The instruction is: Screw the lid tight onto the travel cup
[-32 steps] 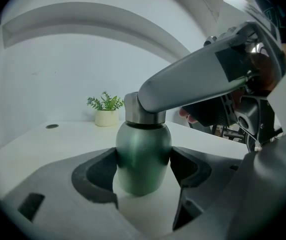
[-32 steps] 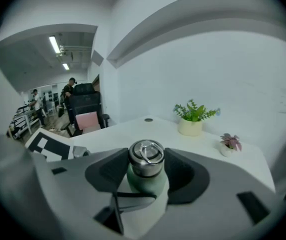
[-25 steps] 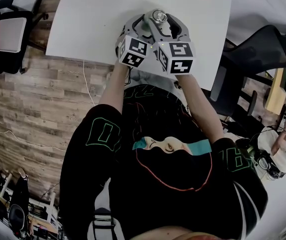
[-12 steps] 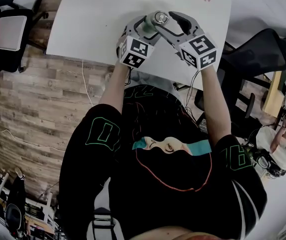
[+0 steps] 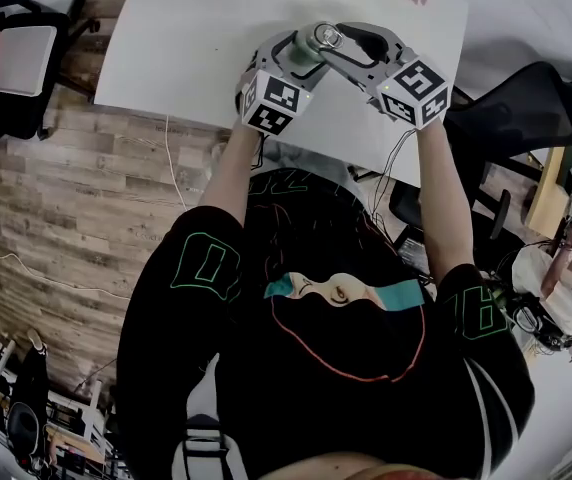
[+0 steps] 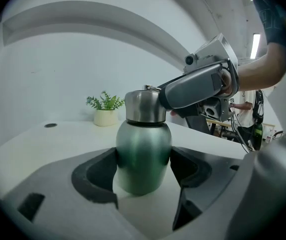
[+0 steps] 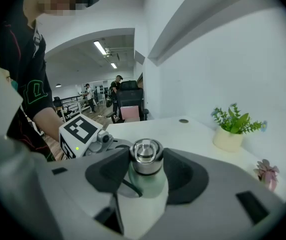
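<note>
The right gripper (image 7: pixel 146 164) (fingers (image 7: pixel 111 170) just closing) clasps the steel lid (image 7: pixel 146 151).

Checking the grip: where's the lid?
The lid sits top centre of the head view, on the green travel cup in the left claw; the right claw, jaws just closing, grips it.

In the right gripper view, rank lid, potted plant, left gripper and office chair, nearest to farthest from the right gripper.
1. lid: between the right gripper's jaws, which have just been closing on it.
2. left gripper: left, holding the travel cup.
3. potted plant: right, on the table.
4. office chair: past the table's end.
</note>
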A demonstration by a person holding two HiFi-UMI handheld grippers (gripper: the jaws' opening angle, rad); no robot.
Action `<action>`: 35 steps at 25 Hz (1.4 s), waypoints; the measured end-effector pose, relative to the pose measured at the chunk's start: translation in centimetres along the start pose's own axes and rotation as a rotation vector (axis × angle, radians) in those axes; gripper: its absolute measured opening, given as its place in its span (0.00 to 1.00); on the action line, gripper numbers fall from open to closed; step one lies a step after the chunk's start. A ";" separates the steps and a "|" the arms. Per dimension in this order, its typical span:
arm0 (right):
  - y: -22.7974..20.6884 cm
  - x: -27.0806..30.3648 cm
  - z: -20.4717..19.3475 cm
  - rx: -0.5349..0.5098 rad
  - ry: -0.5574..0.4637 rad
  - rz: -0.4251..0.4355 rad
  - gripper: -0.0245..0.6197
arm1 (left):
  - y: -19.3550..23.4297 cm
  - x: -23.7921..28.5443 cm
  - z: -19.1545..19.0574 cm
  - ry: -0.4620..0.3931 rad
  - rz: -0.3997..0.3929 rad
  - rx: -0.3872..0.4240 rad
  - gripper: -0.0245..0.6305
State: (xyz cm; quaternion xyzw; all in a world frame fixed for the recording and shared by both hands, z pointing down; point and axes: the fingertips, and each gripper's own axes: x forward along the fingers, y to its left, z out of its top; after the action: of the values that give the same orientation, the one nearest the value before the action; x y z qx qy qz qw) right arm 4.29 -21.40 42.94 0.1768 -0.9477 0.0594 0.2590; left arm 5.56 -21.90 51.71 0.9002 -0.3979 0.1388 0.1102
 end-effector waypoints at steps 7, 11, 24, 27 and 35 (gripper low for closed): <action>-0.1 -0.1 -0.1 0.077 -0.027 -0.153 0.38 | 0.0 0.1 0.0 0.000 0.008 0.009 0.56; -0.2 -0.1 -0.4 0.136 -0.066 -0.271 0.38 | 0.1 0.2 -0.2 0.004 0.013 0.008 0.56; -0.2 -0.2 -0.3 0.254 -0.134 -0.547 0.38 | 0.2 0.2 -0.1 0.008 0.027 0.007 0.56; -0.1 -0.3 -0.7 0.249 -0.124 -0.535 0.39 | 0.1 0.1 -0.2 0.010 0.029 0.007 0.56; -0.1 -0.8 0.1 0.114 -0.083 -0.314 0.49 | 0.1 0.2 -0.2 0.011 0.029 0.004 0.56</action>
State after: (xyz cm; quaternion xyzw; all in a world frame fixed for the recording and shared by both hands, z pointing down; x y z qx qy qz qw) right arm 4.91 -21.29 42.40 0.3392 -0.9135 0.0644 0.2152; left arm 5.60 -22.00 51.99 0.8938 -0.4098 0.1463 0.1084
